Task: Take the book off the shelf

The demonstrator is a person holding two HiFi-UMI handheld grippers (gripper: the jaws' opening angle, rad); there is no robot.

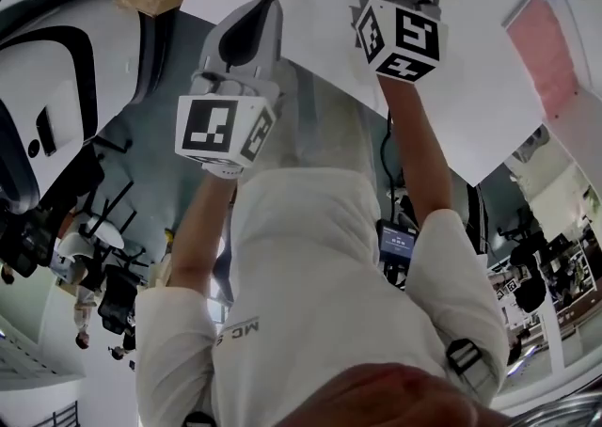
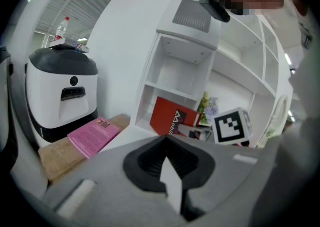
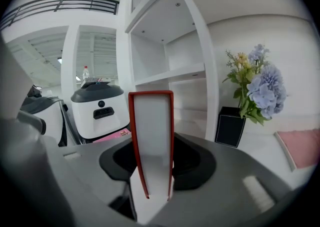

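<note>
- At the far left of the left gripper view, a white and grey machine stands against the wall.
- Just beside it a pink booklet lies on a cardboard box.
- Your left gripper has its jaws closed together with nothing between them. In the head view it is raised beside the right one, with its marker cube facing the camera.
- The white shelf rises behind the grippers, and the compartments that show are bare.
- The book is in your right gripper. The jaws are partly apart and pressed on its two red covers, so the white page edge stands upright and faces that gripper's camera.
- From the left gripper view, the red book leans tilted in front of the shelf's lowest compartment. I cannot tell whether it is fully clear of the opening.
- To the right of the shelf, a bunch of blue and yellow flowers stands in a black vase.
- At the far right edge lies a flat pink item.
</note>
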